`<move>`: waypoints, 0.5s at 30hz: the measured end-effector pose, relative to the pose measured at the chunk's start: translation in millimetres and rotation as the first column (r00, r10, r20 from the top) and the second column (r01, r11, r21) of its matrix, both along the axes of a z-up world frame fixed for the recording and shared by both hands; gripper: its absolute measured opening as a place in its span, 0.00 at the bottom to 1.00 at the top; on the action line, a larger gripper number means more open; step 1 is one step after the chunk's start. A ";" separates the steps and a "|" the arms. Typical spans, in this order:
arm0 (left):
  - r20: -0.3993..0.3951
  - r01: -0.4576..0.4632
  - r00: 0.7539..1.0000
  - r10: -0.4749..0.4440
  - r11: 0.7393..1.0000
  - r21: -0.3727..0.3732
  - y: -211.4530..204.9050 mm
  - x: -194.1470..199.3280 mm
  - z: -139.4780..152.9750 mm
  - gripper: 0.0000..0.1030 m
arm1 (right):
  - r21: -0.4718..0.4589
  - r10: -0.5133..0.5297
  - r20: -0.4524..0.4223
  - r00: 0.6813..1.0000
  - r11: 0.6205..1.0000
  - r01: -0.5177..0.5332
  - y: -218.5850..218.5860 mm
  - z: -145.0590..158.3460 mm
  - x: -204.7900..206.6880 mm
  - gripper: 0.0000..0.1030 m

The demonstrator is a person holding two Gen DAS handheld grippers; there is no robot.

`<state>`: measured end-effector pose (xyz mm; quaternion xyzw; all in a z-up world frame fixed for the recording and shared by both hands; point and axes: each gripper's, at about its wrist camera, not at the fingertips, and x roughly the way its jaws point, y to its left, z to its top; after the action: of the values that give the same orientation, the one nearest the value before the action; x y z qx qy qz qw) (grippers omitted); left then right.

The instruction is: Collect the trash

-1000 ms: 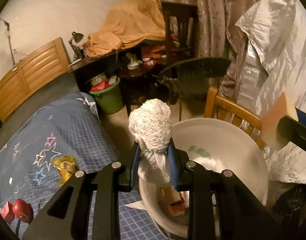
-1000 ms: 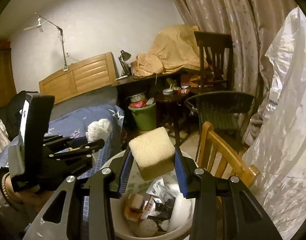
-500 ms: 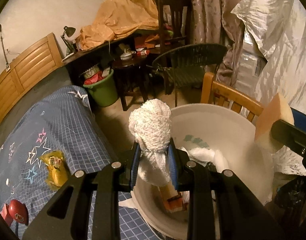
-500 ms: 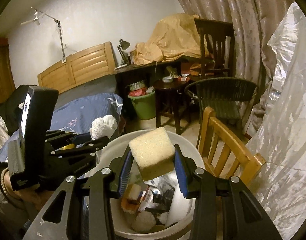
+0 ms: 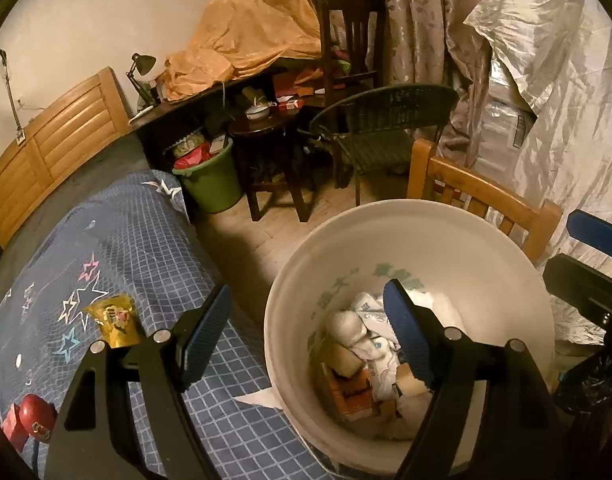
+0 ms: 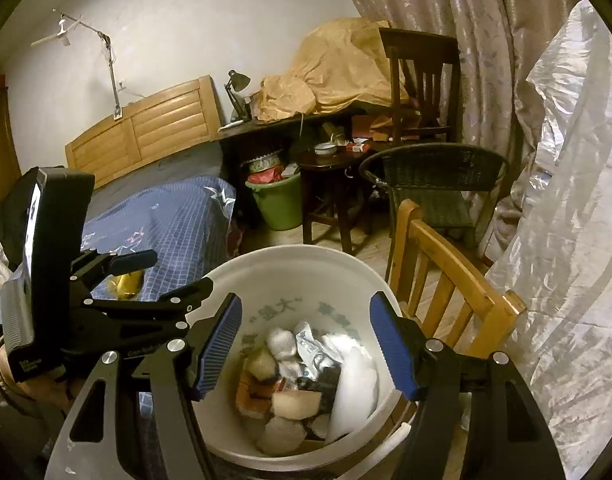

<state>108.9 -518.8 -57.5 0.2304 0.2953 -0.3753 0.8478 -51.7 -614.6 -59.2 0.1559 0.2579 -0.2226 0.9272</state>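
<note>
Both wrist cameras look steeply down, close above the white bucket (image 5: pixel 446 240) (image 6: pixel 290 264), sharing it, the bed (image 5: pixel 146 232) (image 6: pixel 178 216) and probably the same wooden chair (image 5: pixel 482 196) (image 6: pixel 446 264).

Green bucket (image 5: pixel 212 184) on the floor at 11 o'clock; dark wicker chair (image 5: pixel 380 128) at 1 o'clock; desk lamp (image 5: pixel 140 70) beside an orange cloth heap (image 5: pixel 246 34) at 12 o'clock; silver sheeting (image 5: pixel 554 92) at 3 o'clock.

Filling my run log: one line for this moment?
left gripper: jaws just opened, empty | right gripper: jaws just opened, empty | sponge, cloth wad: in bucket
</note>
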 end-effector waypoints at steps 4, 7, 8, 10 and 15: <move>0.010 -0.004 1.000 0.004 1.000 -0.002 4.9 -5.0 2.5 0.74 | 0.000 -0.011 0.009 1.000 1.000 0.011 2.2 2.9 -6.8 0.66; 0.014 -0.005 1.000 0.005 1.000 -0.007 12.4 -8.8 5.0 0.76 | 0.001 -0.028 0.017 0.999 1.000 0.028 6.7 6.3 -15.2 0.66; 0.013 -0.004 1.000 0.004 1.000 -0.009 16.5 -11.0 5.8 0.77 | 0.004 -0.035 0.022 0.999 0.999 0.035 7.6 8.2 -18.6 0.68; 0.005 -0.002 1.000 0.002 1.000 -0.013 23.1 -14.0 6.2 0.78 | 0.009 -0.056 0.031 0.998 0.998 0.056 10.7 11.5 -27.7 0.74; -0.019 0.011 1.000 -0.011 0.999 -0.031 41.3 -25.1 7.2 0.80 | 0.028 -0.117 0.053 0.992 0.993 0.116 20.8 18.0 -55.4 0.85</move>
<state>83.8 -477.5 -50.4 0.2152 0.2963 -0.3867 0.8464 -107.1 -593.8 -41.2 0.1881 0.2255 -0.2687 0.9174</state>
